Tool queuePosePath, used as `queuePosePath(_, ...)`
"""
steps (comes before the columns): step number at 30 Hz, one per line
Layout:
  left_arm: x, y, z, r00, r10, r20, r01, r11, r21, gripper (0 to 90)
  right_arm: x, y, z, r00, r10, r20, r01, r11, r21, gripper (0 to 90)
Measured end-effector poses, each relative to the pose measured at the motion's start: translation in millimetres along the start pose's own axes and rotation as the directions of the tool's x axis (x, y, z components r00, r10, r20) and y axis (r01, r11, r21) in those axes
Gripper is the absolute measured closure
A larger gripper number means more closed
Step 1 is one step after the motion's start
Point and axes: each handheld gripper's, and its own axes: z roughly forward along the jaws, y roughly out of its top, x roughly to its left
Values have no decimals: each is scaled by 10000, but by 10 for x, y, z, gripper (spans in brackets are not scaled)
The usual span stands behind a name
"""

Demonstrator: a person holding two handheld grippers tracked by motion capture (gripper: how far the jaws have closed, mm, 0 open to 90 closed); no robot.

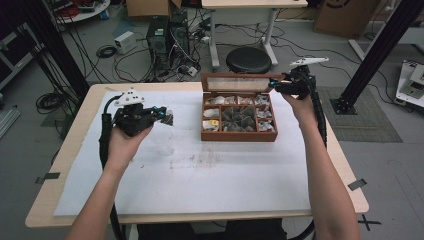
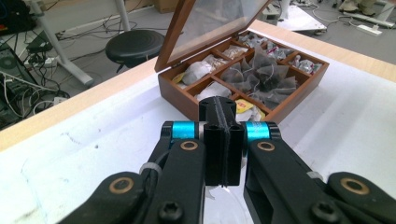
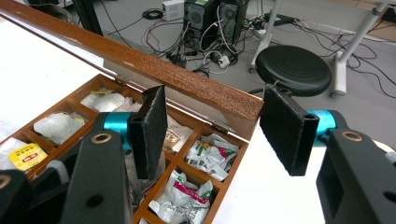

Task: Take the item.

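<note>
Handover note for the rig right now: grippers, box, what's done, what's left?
Left gripper: jaws shut, held over the white mat left of the tea box; whether anything is pinched between them cannot be told. A clear cup stands on the mat just below it.
Right gripper: jaws open, at the right corner of the lid, which stands raised; jaws straddle the lid edge, not clamped.
Box: on the mat, compartments hold tea bags.
Done: lid is up.
Left, likely: get a tea bag into the cup, then close the lid.
</note>
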Motion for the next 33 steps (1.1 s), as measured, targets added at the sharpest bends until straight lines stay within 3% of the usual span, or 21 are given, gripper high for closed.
queuePosePath(15,62,-219,-114,9995,-300,-134,299,9995,-54,896,5,23,-1,10000,-17,53,16,9999,107,425)
queuePosePath(33,49,-414,-6,9986,-494,-167,498,9986,199,896,8,28,1,10000,-16,92,15,9999,113,425)
